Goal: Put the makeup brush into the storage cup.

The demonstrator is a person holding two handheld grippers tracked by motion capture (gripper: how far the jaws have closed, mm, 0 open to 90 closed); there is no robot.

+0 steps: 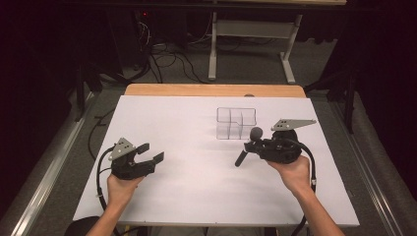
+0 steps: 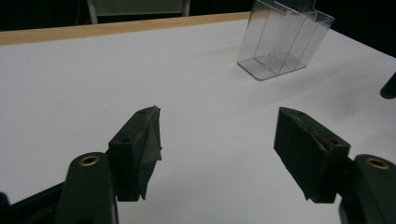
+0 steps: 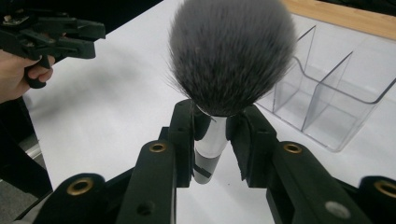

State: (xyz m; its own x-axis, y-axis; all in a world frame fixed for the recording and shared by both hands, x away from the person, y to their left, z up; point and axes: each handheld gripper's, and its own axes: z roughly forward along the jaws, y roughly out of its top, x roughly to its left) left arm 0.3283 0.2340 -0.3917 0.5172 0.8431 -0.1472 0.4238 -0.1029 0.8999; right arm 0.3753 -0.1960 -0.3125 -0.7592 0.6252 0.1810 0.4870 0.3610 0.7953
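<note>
Right gripper view looks along the right gripper point(image 3: 211, 133), its jaws closed on the silver ferrule of one makeup brush point(image 3: 229, 56), bristles up, dark handle hanging below over the right half of the tabletop point(image 1: 196, 196). Toward the near left corner, the left gripper point(image 1: 152, 152) hovers with jaws spread wide, empty. Farther back, right of centre, stands one clear organizer point(image 1: 236, 123) with several compartments. Beyond the white sheet runs the table's wooden far edge, then cables on a dark floor.
</note>
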